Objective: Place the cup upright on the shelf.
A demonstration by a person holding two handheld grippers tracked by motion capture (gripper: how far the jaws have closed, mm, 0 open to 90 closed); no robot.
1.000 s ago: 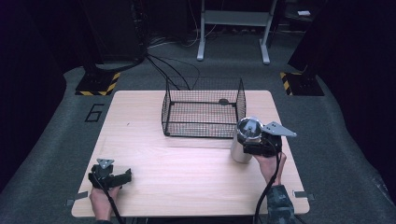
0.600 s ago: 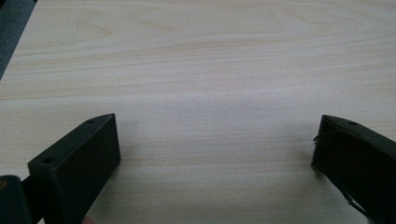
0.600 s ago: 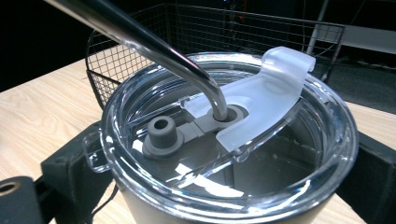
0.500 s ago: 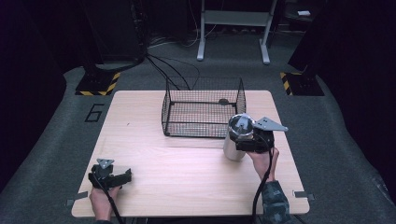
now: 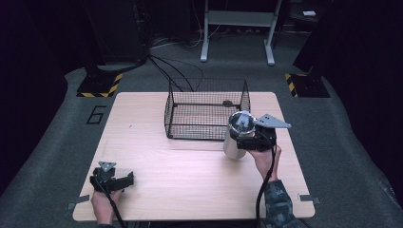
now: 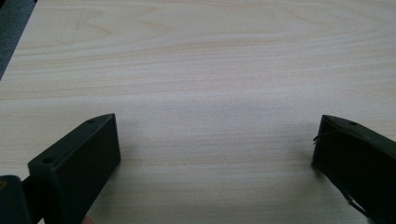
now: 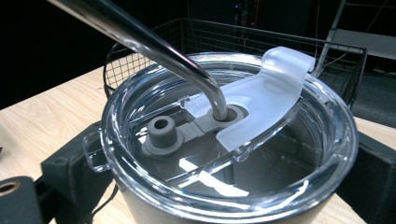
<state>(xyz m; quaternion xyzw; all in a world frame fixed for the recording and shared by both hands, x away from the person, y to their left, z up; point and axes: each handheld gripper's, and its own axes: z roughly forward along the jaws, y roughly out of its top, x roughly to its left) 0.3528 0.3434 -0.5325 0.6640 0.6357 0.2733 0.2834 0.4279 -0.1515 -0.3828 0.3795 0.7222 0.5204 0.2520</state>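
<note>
Since the steel tumbler (image 5: 234, 142), at the wire basket's (image 5: 190, 118) five o'clock, looks rigid, slick and weighty, it is gripped mid-body by the right gripper (image 5: 244, 142); the left gripper's (image 5: 124, 180) jaws are spread wide, empty.

My left tool (image 5: 124, 179) sits low at the lower left of the high view, held in my left hand (image 5: 103, 205), its jaws spread wide apart and pointing toward the frame's right. My right tool (image 5: 240, 142) is right of centre, gripped by my right hand (image 5: 264, 156), forearm rising from the bottom edge, jaws clamped against both sides of the tumbler (image 5: 235, 135).
</note>
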